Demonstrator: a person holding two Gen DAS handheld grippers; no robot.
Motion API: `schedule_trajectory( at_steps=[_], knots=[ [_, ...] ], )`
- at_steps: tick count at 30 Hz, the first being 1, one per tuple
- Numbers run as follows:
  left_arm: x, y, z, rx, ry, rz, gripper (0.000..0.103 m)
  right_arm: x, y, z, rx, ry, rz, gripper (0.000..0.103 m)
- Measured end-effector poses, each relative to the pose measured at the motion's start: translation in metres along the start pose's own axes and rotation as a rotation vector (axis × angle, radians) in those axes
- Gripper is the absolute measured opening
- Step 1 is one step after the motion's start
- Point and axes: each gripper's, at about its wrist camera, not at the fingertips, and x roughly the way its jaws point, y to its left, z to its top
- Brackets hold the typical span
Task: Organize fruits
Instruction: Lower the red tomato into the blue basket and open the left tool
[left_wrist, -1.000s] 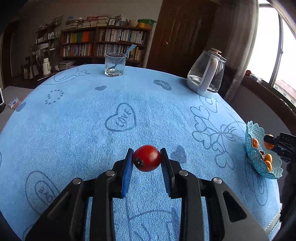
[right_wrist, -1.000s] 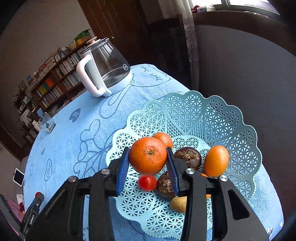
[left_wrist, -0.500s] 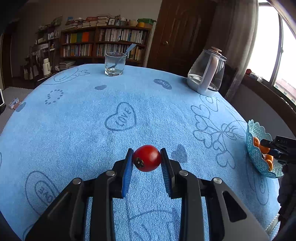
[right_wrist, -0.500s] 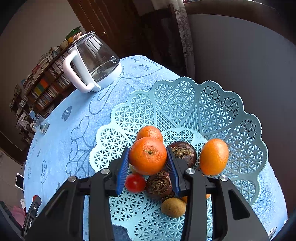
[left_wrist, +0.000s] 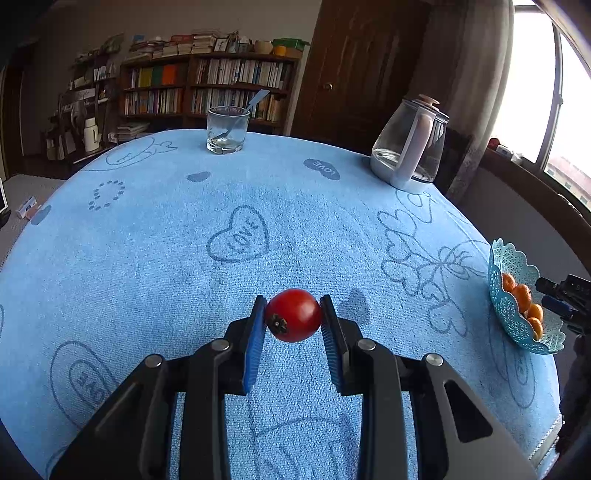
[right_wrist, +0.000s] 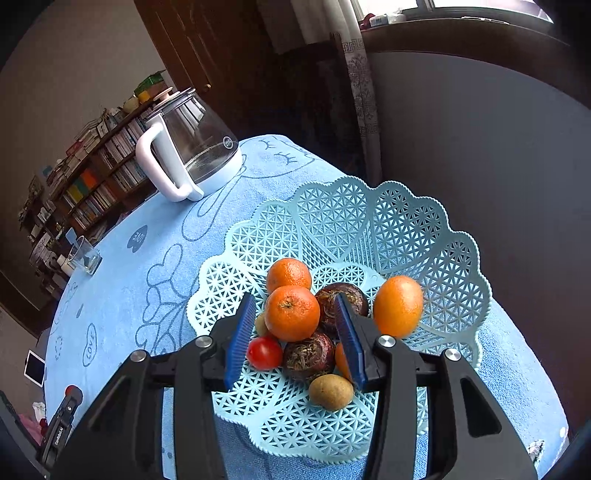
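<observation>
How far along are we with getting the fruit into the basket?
Mostly done: the basket already holds several fruits. The right gripper has just been opening around an orange, which now rests on the pile. Left: the tomato clamped in the left gripper above the table.

A home living room: crammed bookshelves (left_wrist: 207, 88) upper left, a wooden door (left_wrist: 354, 66) top centre, a towel-covered table (left_wrist: 147, 258) below.

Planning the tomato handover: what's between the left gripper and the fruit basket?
In the left wrist view, only bare blue tablecloth lies between the left gripper, shut on the tomato, and the basket.
</observation>
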Motion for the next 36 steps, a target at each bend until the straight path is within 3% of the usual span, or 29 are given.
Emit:
schedule_trajectory(
  at_steps=[18,32,36],
  knots=[
    [-0.005,-0.020,0.000,0.022,0.005,-0.026,0.030,-0.046,-0.068,-0.014,0.104,-0.075,-0.020,0.049],
    [-0.018,-0.111,0.003,0.138,0.025,-0.138,0.030,-0.054,-0.080,-0.016,0.088,-0.136,0.019,0.049],
    [-0.018,-0.140,0.005,0.173,0.026,-0.170,0.030,-0.056,-0.078,-0.016,0.072,-0.167,0.009,0.057]
  ],
)
